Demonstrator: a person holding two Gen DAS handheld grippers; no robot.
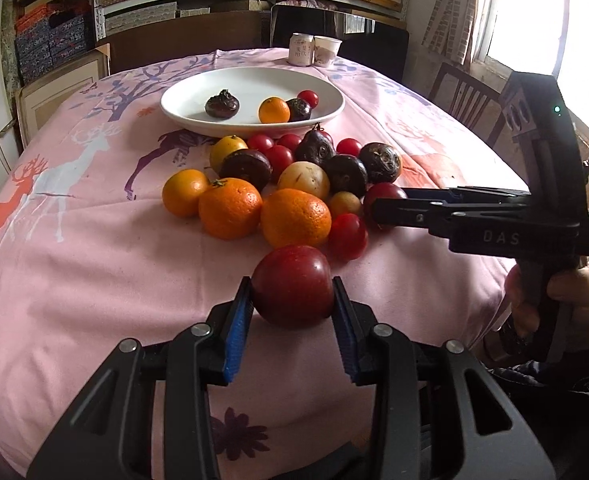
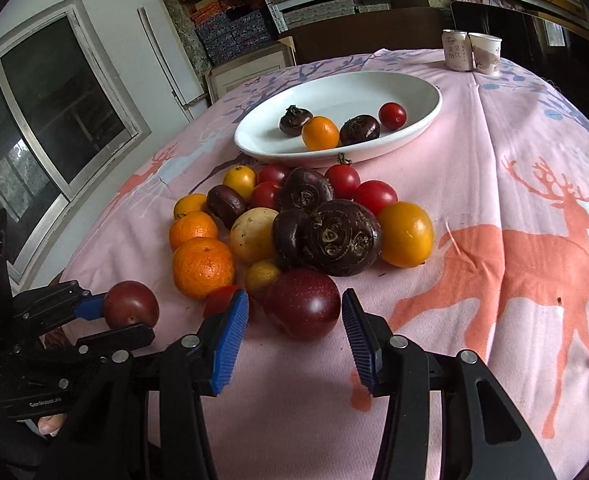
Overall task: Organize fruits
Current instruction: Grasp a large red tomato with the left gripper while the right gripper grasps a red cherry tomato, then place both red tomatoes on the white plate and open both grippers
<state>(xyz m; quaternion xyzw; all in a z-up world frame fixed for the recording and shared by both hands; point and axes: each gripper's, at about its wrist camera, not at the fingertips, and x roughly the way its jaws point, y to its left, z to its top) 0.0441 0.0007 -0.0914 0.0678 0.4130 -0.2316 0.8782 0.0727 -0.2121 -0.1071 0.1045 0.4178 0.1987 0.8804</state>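
Two grippers at the fruit pile, each around a dark red plum

The left gripper (image 1: pixel 293 300) pinches one plum (image 1: pixel 293 286); the right gripper (image 2: pixel 295 312) stands spread around a second plum (image 2: pixel 303 304), pads just clear. The white plate (image 2: pixel 414 128) holds four pieces: two water chestnuts, one orange fruit, one cherry tomato.

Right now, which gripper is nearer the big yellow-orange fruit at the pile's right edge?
Right. The right gripper sits at the pile's near edge, the yellow-orange fruit just beyond its right finger. The left gripper, shut on a plum, is off past the pile's opposite side.
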